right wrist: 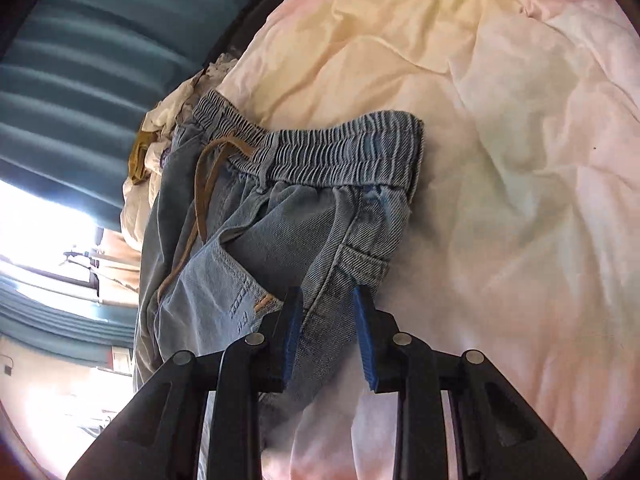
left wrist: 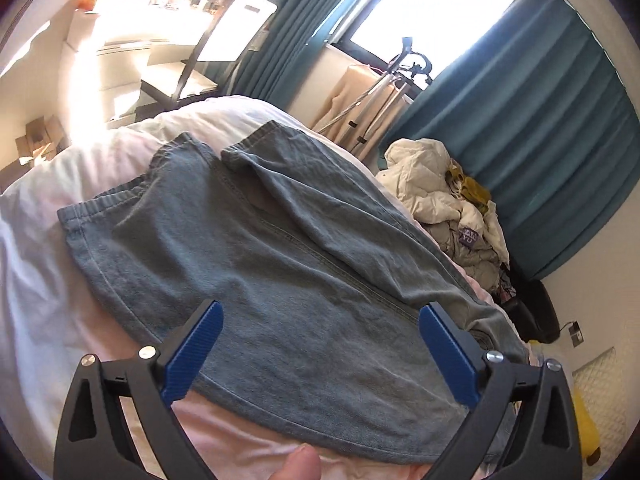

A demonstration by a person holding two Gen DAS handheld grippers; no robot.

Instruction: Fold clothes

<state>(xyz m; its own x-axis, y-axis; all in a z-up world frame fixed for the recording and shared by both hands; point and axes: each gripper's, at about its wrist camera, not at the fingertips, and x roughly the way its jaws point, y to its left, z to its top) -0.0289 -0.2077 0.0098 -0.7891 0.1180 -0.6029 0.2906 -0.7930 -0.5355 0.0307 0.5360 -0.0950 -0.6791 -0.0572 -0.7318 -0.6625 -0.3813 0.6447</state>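
Jeans (left wrist: 256, 240) are lying folded on the pale duvet (left wrist: 60, 280). Left gripper (left wrist: 320, 344) hangs over the legs, jaws spread wide, gripping nothing. Right gripper (right wrist: 326, 336) is part open at the waistband (right wrist: 320, 152) end; denim sits between its pads, not pinched.

Both wrist views look down closely at the jeans (left wrist: 280, 248).

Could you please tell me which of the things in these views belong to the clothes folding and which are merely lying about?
Part of the job:
- faded blue denim trousers with elastic waistband, spread on the pale pink quilt
- left gripper, open
- right gripper, fabric between its jaws

Lying about:
- heap of cream and yellow clothes
- teal pleated curtains
- white chair
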